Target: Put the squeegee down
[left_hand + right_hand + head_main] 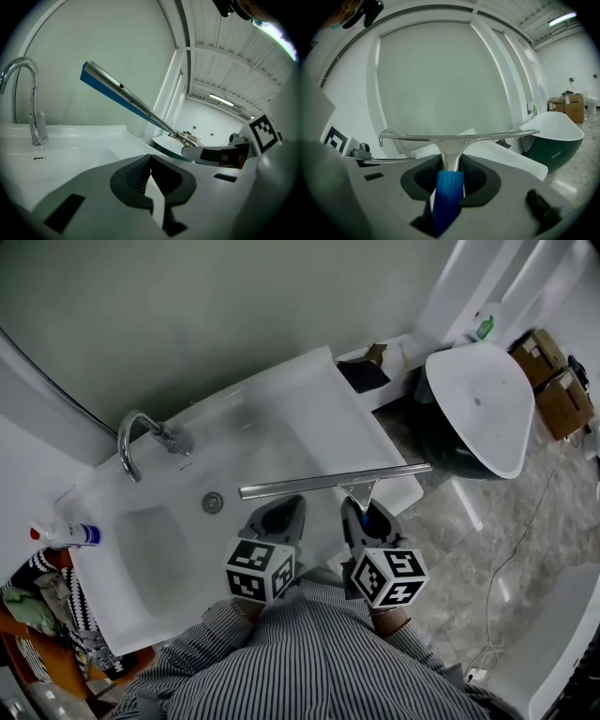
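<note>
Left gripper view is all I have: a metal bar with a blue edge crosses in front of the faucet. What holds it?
Observer: The right gripper. Its own view shows its jaws shut on the squeegee at the blue handle.
Operator: Where is the bar relative to the basin?
Observer: In the head view the blade lies crosswise over the near right part of the sink, with its left end near the drain.
Operator: Anything on the far left of the sink?
Observer: A spray bottle lies at the sink's left edge.
</note>
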Motion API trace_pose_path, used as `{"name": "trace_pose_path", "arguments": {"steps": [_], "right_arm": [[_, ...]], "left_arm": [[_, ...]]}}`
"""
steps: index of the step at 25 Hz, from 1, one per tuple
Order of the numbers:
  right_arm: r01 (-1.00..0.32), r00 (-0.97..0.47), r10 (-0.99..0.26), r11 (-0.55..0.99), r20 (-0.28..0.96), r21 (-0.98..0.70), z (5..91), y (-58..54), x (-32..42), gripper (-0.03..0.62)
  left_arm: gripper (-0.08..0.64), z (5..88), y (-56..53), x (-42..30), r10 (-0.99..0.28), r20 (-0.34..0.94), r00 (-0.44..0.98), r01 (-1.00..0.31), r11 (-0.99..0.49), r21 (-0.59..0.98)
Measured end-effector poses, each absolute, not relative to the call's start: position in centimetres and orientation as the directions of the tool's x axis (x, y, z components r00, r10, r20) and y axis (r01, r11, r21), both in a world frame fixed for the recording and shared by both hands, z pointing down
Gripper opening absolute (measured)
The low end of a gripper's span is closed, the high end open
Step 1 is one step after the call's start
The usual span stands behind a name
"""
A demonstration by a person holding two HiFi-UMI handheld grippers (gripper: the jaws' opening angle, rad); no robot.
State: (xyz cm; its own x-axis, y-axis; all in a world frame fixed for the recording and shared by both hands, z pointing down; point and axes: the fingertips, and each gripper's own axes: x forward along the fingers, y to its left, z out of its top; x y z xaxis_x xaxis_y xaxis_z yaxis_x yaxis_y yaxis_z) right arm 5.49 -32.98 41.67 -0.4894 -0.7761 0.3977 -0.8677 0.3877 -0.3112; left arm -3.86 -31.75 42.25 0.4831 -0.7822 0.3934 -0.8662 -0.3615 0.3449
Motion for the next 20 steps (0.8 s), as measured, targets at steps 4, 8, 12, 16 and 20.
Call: {"name": "trace_pose_path", "arguments": {"steps": [4, 8, 12, 16, 20], "right_arm": [[-0.852, -0.518, -0.757, 0.414, 0.398, -0.321, 41.4, -34.1, 5.4, 0.11], [-0.843, -0.534, -0.743, 0.434, 0.403, -0.318, 41.3, -35.2, 5.7, 0.111], [-0.832, -0.554, -0.718, 0.456, 0.422, -0.316, 42.2, -36.2, 5.5, 0.11], [-0.822, -0.569, -0.701, 0.478, 0.43, -0.309, 42.4, -37.9, 5.6, 0.11], [-0.811, -0.585, -0.689, 0.507, 0.429, -0.291, 42.3, -40.5, 5.3, 0.11]], "left_arm": [[0.012, 42.1, -32.6, -4.0, -0.792, 0.406, 0.456, -0.879, -0.328, 0.347], [0.012, 42.2, -33.3, -3.5, -0.792, 0.418, 0.446, -0.885, -0.319, 0.341], [0.013, 42.5, -34.4, -3.7, -0.8, 0.423, 0.426, -0.894, -0.301, 0.331], [0.012, 42.6, -35.9, -3.9, -0.818, 0.425, 0.387, -0.908, -0.258, 0.33], [0.012, 42.7, -37.4, -4.5, -0.829, 0.432, 0.355, -0.927, -0.251, 0.28]]}}
